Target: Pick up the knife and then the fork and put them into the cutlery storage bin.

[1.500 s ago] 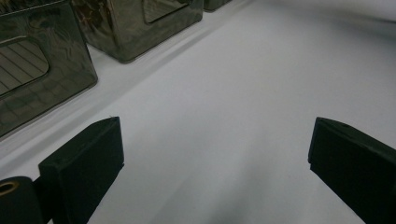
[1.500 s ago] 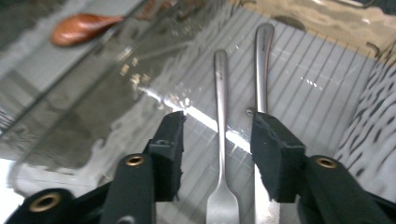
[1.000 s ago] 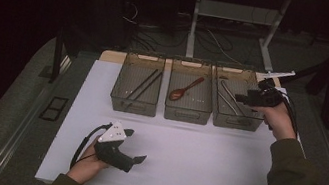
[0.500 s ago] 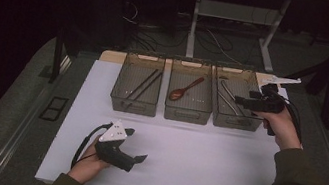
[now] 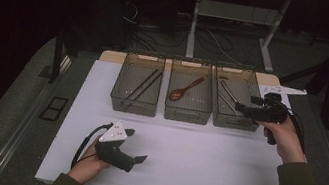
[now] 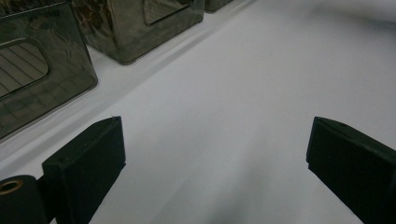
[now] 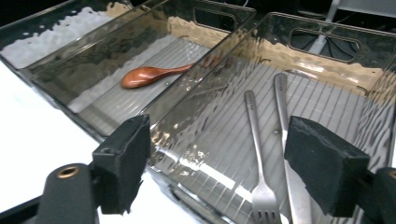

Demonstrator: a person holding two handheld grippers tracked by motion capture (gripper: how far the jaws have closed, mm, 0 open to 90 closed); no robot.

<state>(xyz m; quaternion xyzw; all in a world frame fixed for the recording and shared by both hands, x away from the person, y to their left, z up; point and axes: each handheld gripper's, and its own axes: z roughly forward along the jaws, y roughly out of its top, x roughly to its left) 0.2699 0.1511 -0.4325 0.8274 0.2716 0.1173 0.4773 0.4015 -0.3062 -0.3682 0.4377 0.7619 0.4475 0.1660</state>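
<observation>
Three smoky clear bins stand in a row at the back of the white mat. The right bin holds a metal fork and a knife. A wooden spoon lies in the middle bin, and dark chopsticks lie in the left bin. My right gripper hovers at the right bin's near right corner, pointing left over it. Its jaws have just been opening and hold nothing. My left gripper rests open on the mat at the front left, empty.
The mat's front half lies bare between the two hands. Dark metal rails run along both sides of the table. Behind the bins stand white table legs with loose cables on the floor.
My right gripper has drawn back from over the right bin toward the person and a little to the right, with its jaws wider apart. The left gripper has stayed put.
</observation>
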